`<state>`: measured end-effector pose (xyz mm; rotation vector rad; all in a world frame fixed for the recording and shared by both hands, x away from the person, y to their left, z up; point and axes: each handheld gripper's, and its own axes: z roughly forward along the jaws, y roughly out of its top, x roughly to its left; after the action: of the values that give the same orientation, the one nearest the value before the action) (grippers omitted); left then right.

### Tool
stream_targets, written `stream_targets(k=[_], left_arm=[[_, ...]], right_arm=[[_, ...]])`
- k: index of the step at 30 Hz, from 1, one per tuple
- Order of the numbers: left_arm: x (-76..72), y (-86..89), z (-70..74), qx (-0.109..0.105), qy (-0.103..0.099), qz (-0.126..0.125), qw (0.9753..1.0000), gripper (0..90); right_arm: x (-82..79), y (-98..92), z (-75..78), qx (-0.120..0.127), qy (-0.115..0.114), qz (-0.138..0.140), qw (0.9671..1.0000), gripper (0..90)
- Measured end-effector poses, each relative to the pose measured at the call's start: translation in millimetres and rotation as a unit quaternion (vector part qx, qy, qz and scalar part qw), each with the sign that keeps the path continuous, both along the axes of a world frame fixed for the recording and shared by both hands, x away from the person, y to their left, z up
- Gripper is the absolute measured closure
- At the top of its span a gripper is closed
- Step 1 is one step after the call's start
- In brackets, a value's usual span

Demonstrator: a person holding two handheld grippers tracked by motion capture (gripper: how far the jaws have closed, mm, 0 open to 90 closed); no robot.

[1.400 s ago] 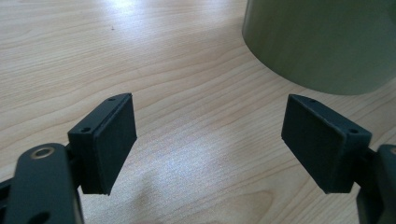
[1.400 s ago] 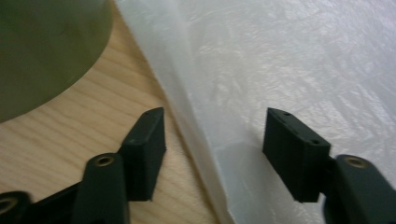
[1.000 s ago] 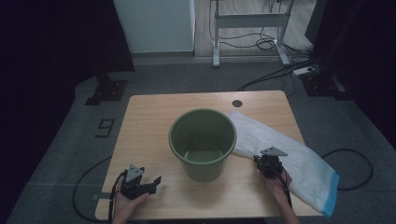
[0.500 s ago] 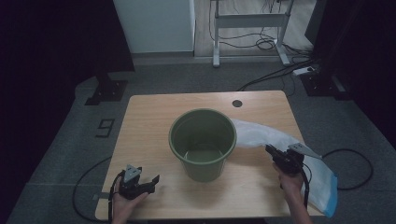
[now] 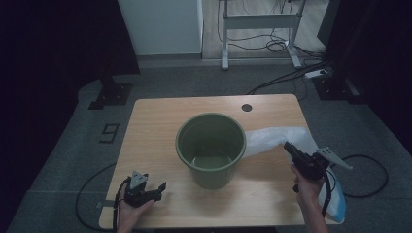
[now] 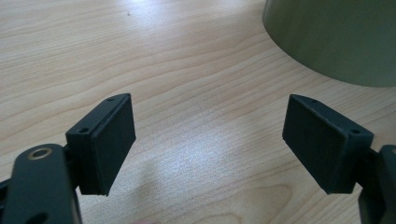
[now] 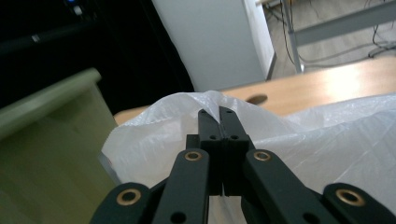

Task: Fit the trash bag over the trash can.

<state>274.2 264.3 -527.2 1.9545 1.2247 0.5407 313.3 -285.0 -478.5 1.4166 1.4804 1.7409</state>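
Observation:
A dark green bucket [image 5: 211, 148] stands upright in the middle of the wooden table [image 5: 150, 126]. To its right lies a white plastic bag [image 5: 274, 138] with a blue end [image 5: 338, 206] hanging past the table's right front corner. My right gripper [image 5: 287, 146] is shut on a fold of the white bag [image 7: 177, 116], lifting it beside the bucket's wall [image 7: 51, 154]. My left gripper [image 5: 160, 187] rests low at the table's front left, open, with bare wood between its pads [image 6: 109, 140] and the bucket's base [image 6: 336, 42] ahead to the right.
A round cable hole [image 5: 247, 107] sits near the table's far edge. Black cables [image 5: 362, 174] trail on the grey floor at both sides. A white desk frame [image 5: 257, 29] and a dark stand base [image 5: 111, 92] stand beyond the table.
My right gripper has moved right and up with the bag, pulling its near fold off the table and bunching it. The left gripper has stayed almost still.

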Motion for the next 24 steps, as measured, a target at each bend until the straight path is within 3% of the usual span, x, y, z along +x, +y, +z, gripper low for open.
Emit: stream_targets(k=[6,15,20,24], left_arm=[[-0.7,2.3,1.6,-0.009,-0.001,0.001,1.0,17.1],[0.2,2.1,-0.6,-0.004,0.002,-0.006,1.0,17.1],[-0.1,3.8,0.3,-0.01,0.0,-0.004,0.9999,17.1],[-0.8,6.4,1.7,-0.013,-0.002,-0.002,0.9999,17.2]], right_arm=[[-9.1,-3.9,20.0,0.029,-0.035,-0.01,0.9989,89.1],[-22.6,-0.1,64.4,0.015,-0.079,-0.019,0.9966,89.2],[-25.4,6.7,90.4,0.019,-0.1,-0.019,0.9946,89.2],[-28.7,16.1,119.1,0.014,-0.126,-0.017,0.9918,89.2]])
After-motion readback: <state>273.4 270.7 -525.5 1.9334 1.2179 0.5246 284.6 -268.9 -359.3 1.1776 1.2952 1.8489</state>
